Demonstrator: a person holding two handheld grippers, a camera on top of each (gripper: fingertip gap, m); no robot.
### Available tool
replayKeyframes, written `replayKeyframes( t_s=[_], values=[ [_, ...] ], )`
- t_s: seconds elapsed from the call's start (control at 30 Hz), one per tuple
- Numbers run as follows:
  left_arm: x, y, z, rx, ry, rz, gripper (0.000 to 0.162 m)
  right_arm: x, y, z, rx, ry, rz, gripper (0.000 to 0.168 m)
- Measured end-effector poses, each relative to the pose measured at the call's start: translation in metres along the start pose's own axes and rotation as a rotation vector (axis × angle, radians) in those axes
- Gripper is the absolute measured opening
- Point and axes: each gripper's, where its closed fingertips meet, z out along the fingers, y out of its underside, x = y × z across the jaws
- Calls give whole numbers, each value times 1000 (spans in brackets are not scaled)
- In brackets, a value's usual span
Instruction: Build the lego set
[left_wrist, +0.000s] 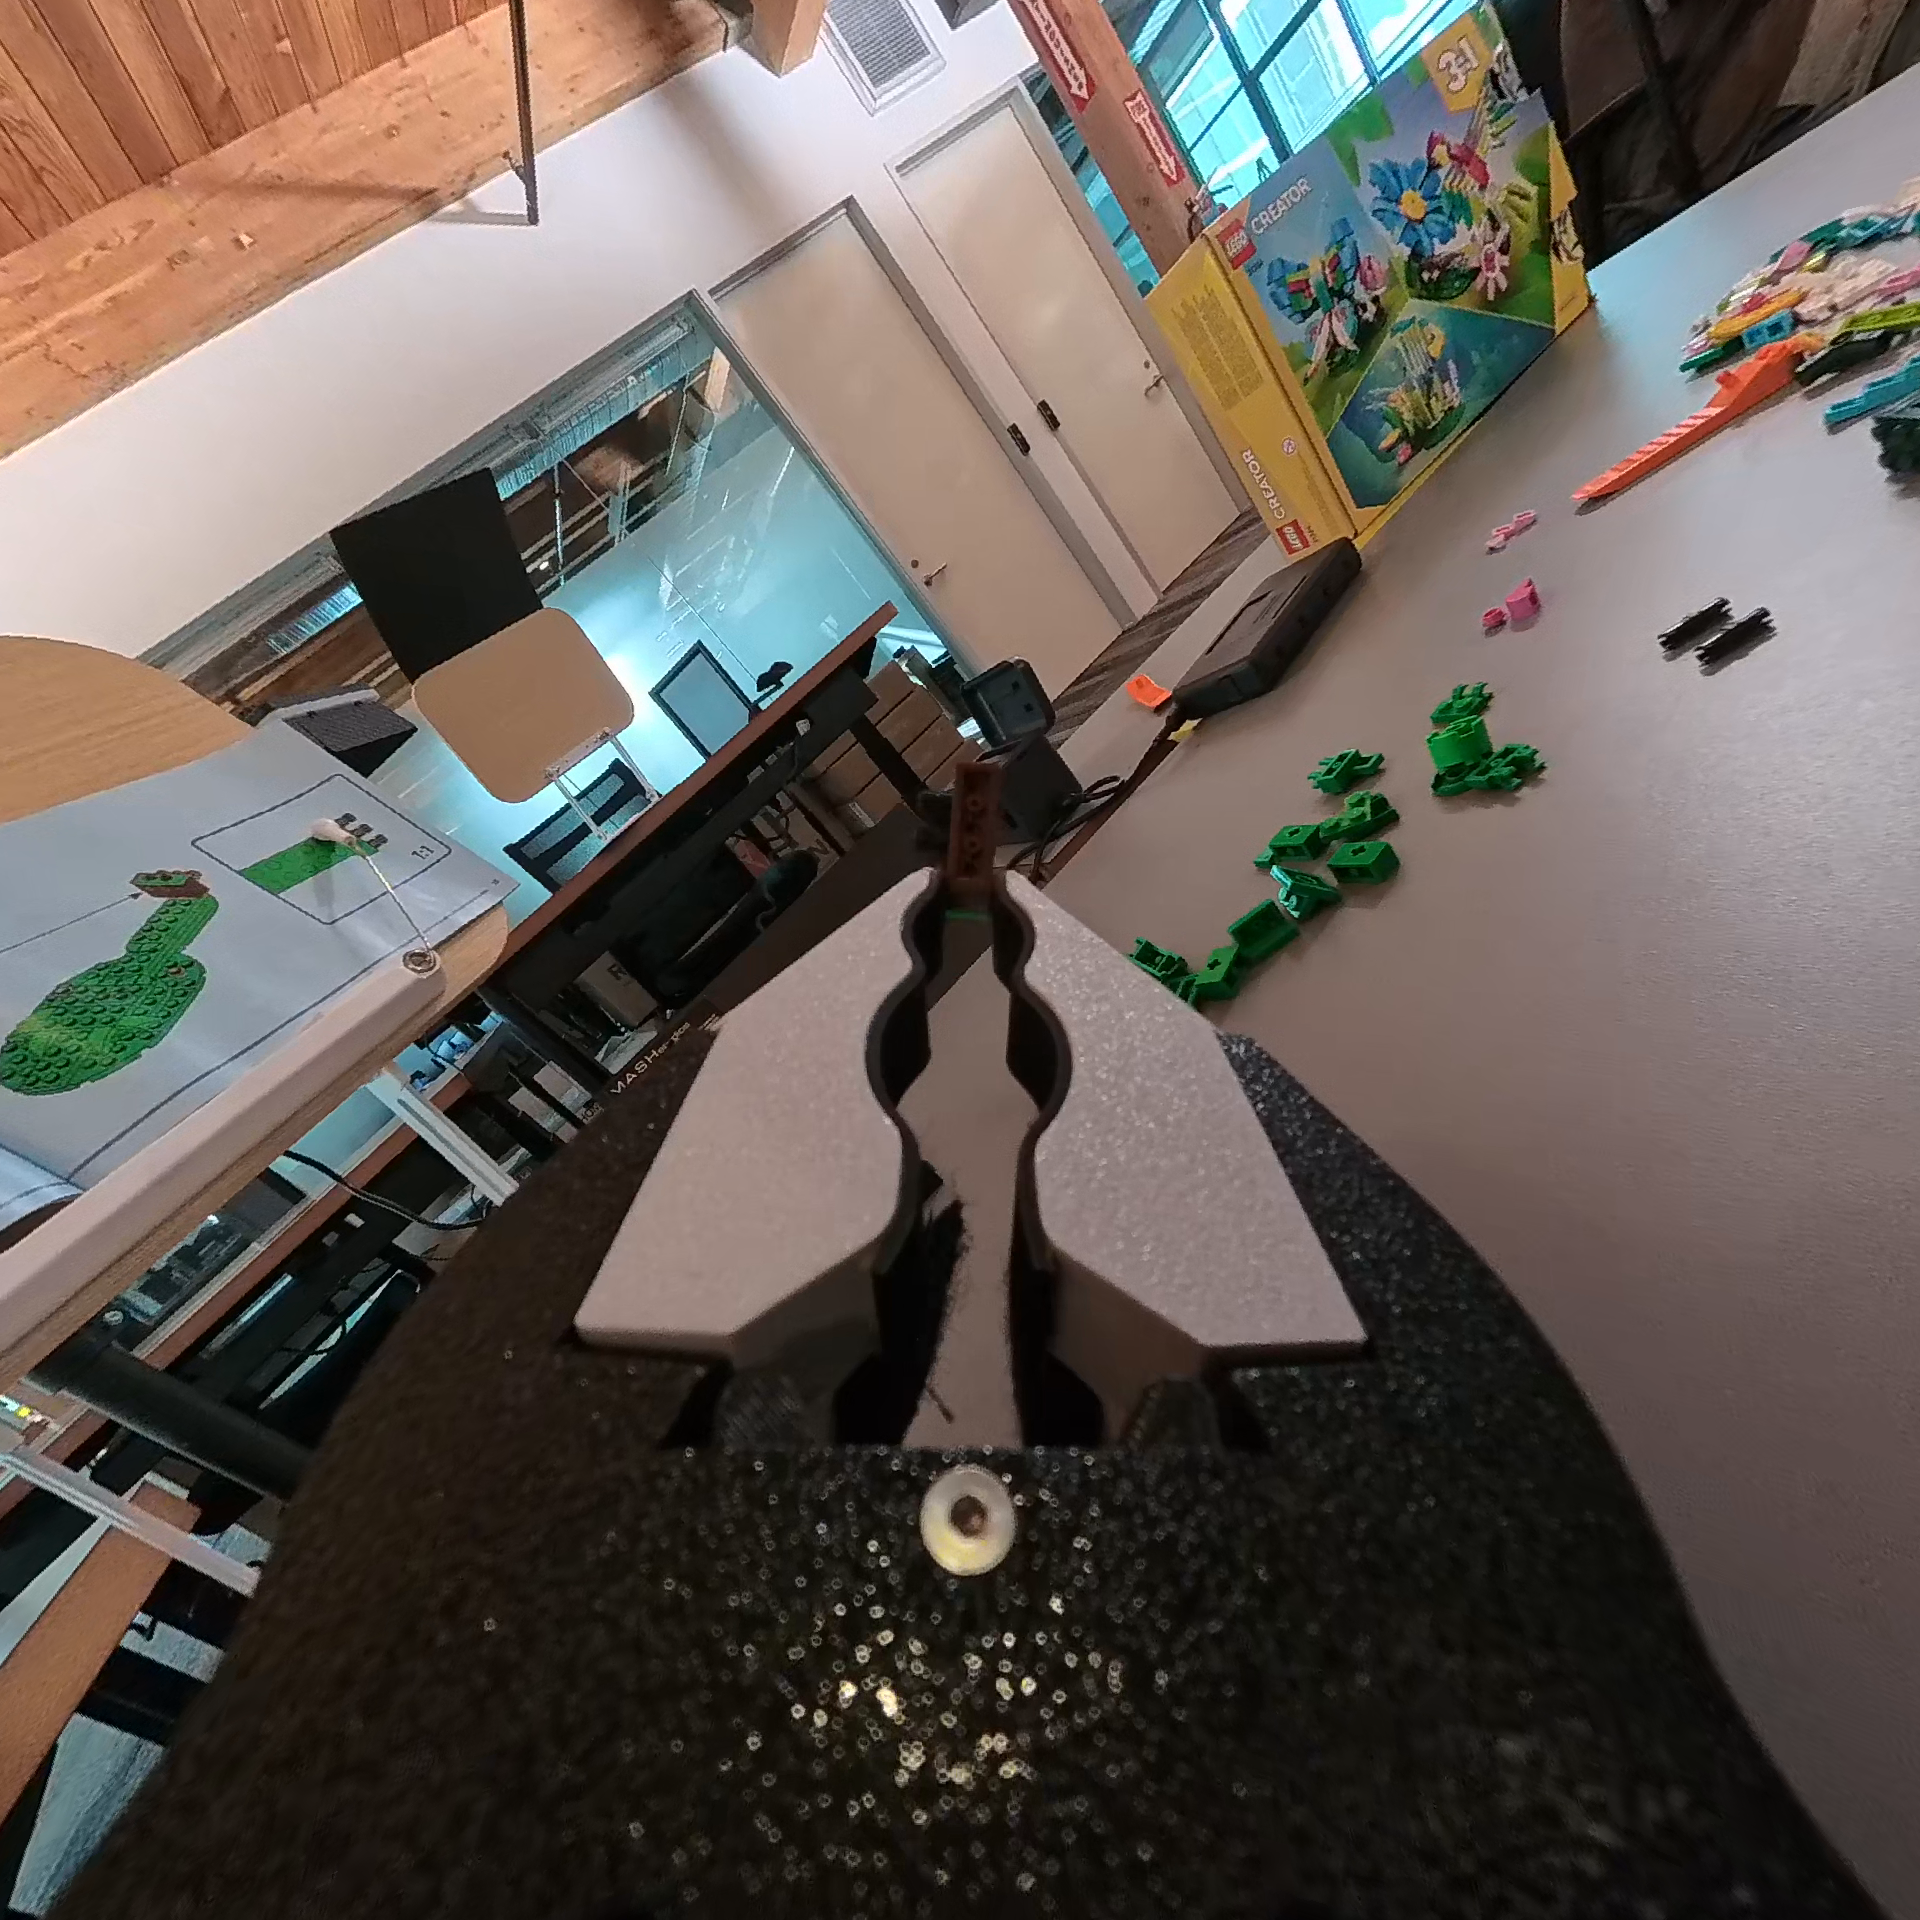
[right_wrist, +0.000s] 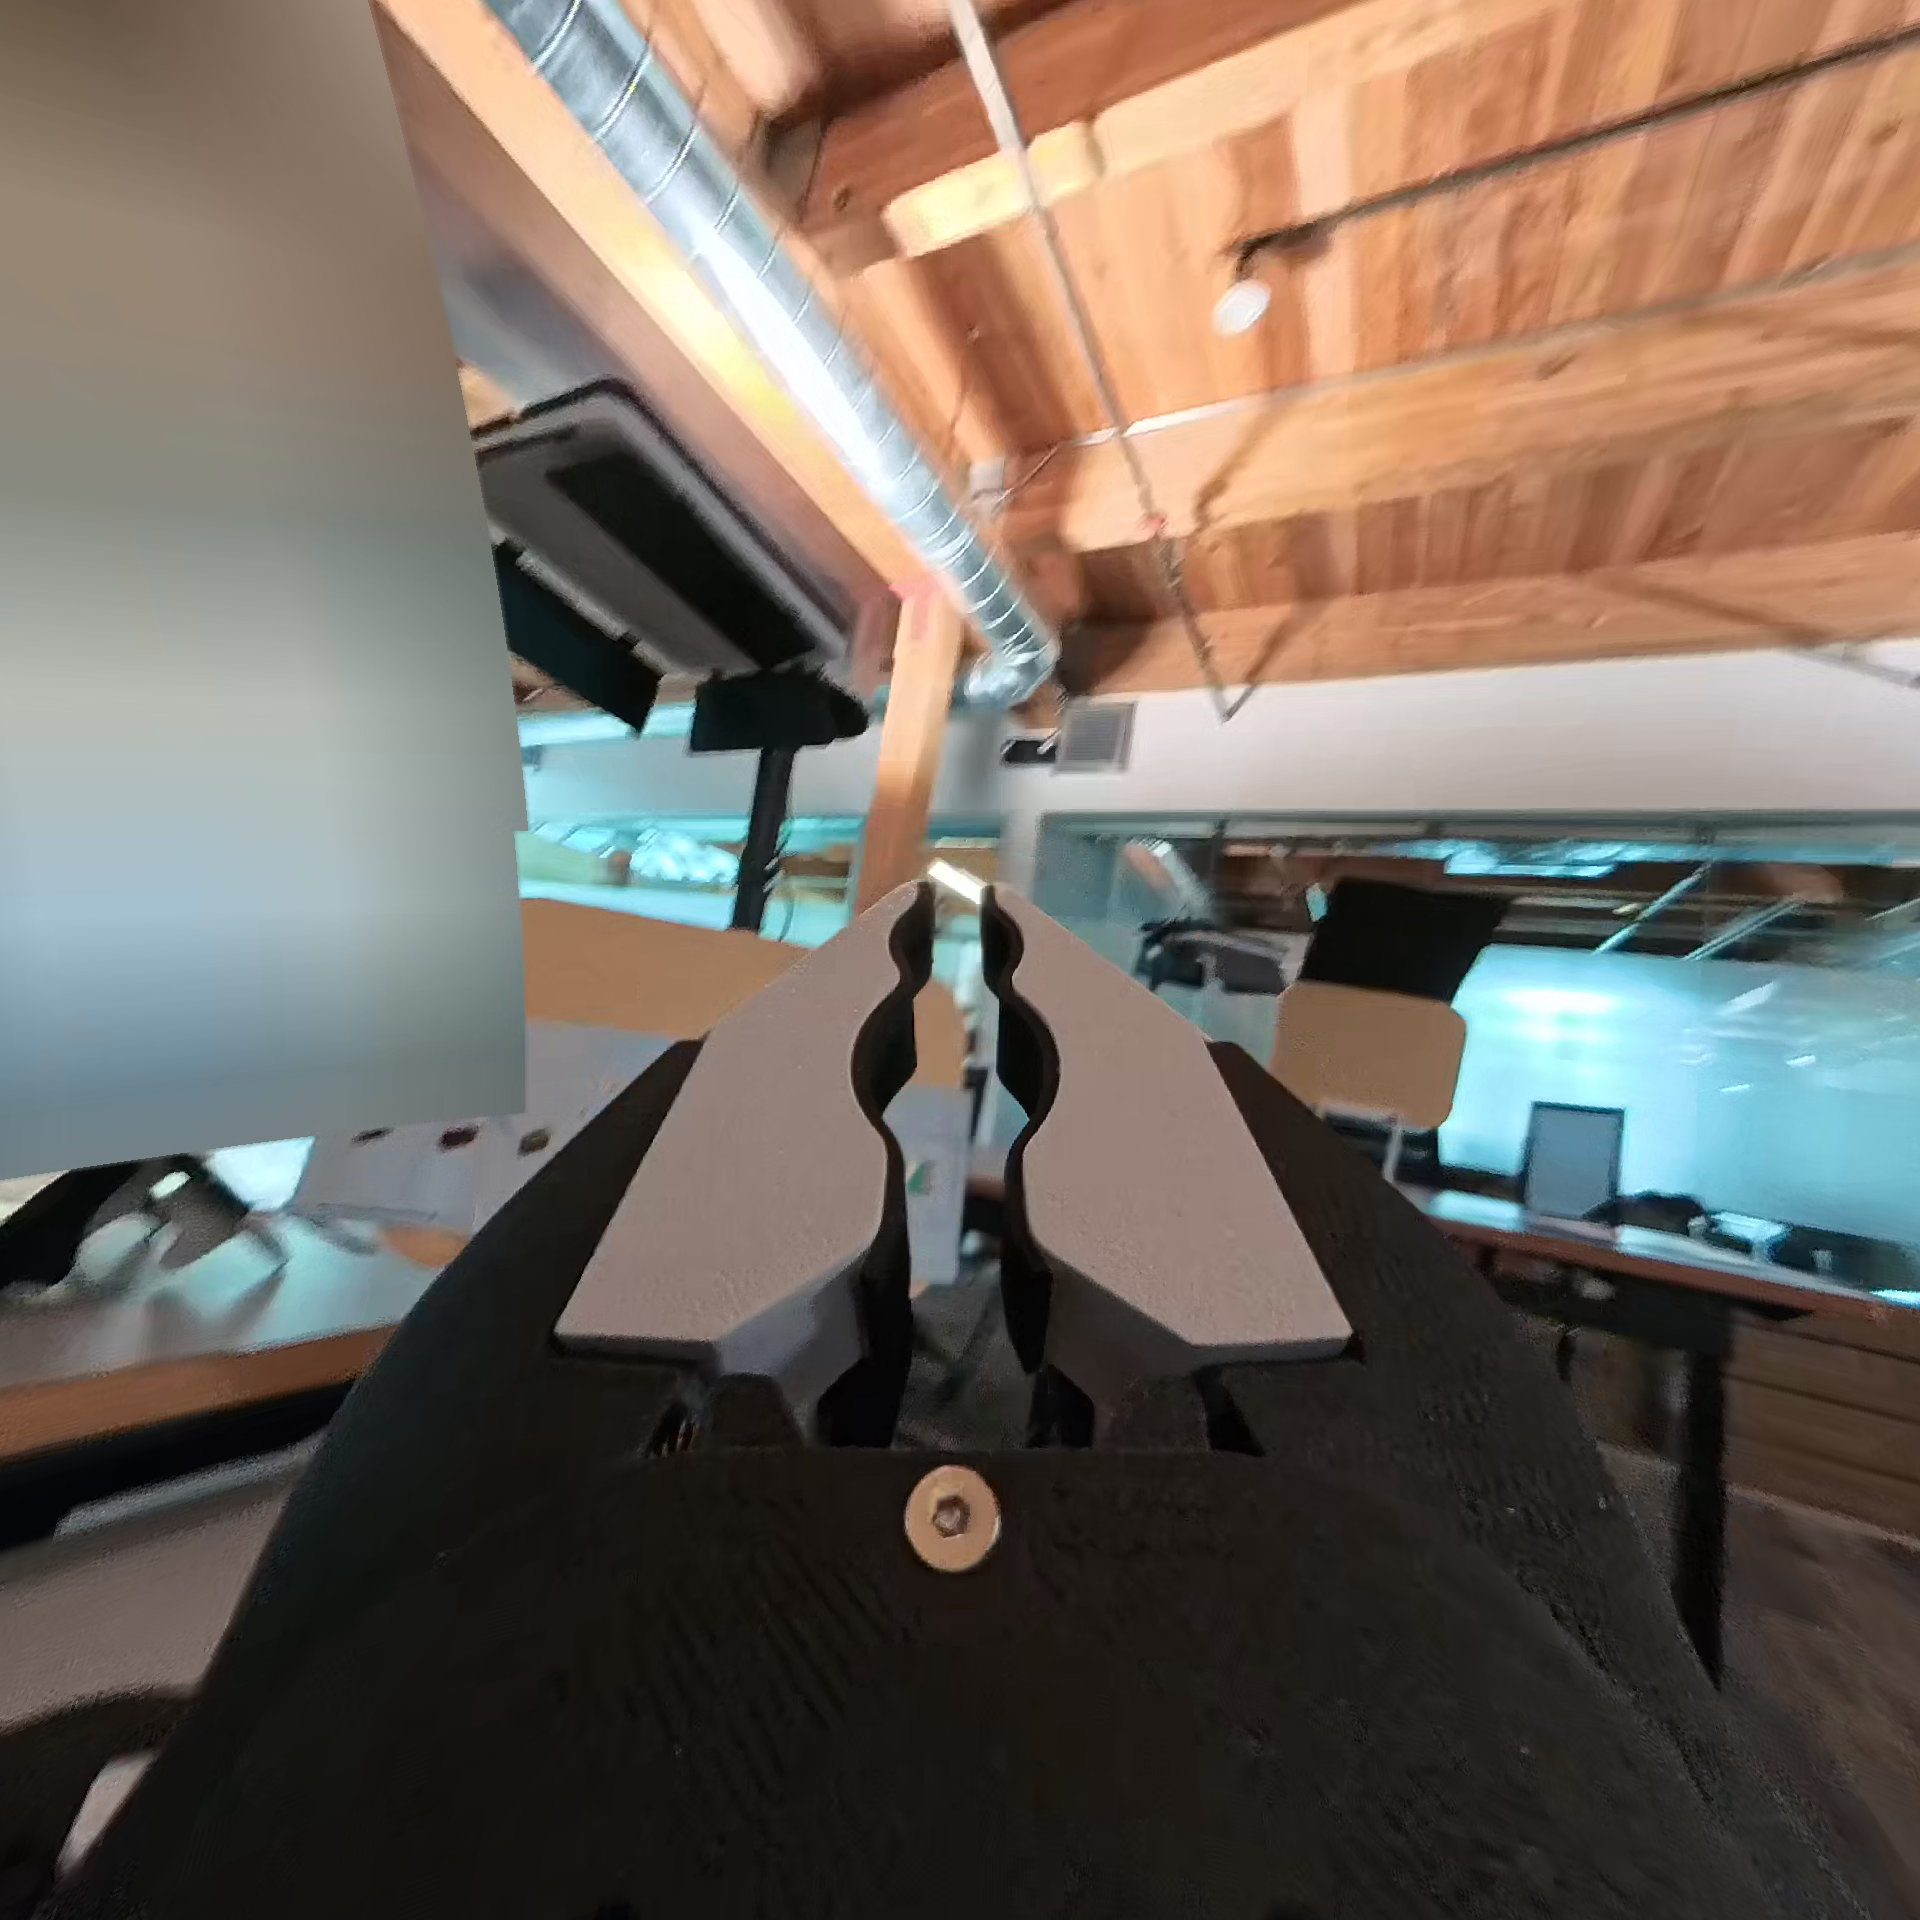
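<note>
In the left wrist view my left gripper (left_wrist: 968, 885) is shut on a small brown lego plate (left_wrist: 977, 816), which sticks out past the fingertips; a sliver of green shows just below it between the fingers. The gripper is held above the grey table's (left_wrist: 1558, 1195) near-left edge. Loose green lego pieces (left_wrist: 1330, 852) lie on the table to its right. In the right wrist view my right gripper (right_wrist: 954, 896) points up toward the ceiling, empty, its jaws a narrow gap apart. The view is blurred.
The open instruction booklet (left_wrist: 208, 935) stands at the left. The lego box (left_wrist: 1382, 312) stands at the table's far side beside a black device (left_wrist: 1278, 623). An orange brick separator (left_wrist: 1683, 436), pink pieces (left_wrist: 1517, 603), black pieces (left_wrist: 1714, 634) and a mixed pile (left_wrist: 1818, 301) lie farther right. The tips of one gripper are about 25 centimetres away from the tips of the other.
</note>
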Motion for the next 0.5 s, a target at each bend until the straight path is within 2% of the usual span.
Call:
replayKeyframes(
  t_s=[0.03,0.13,0.3,0.5],
  values=[
    [-1,0,0,1,-3,0,6,-5,8,2,-48,-40,17,9],
    [-4,-2,-1,14,-20,-1,6,-15,34,7,-202,-125,55,37],
    [-14,-3,-4,21,-76,-11,6,-53,92,-9,-553,-397,94,41],
    [-22,-24,-14,146,-112,-26,5,-80,131,-36,-759,-583,16,41]
  ],
)
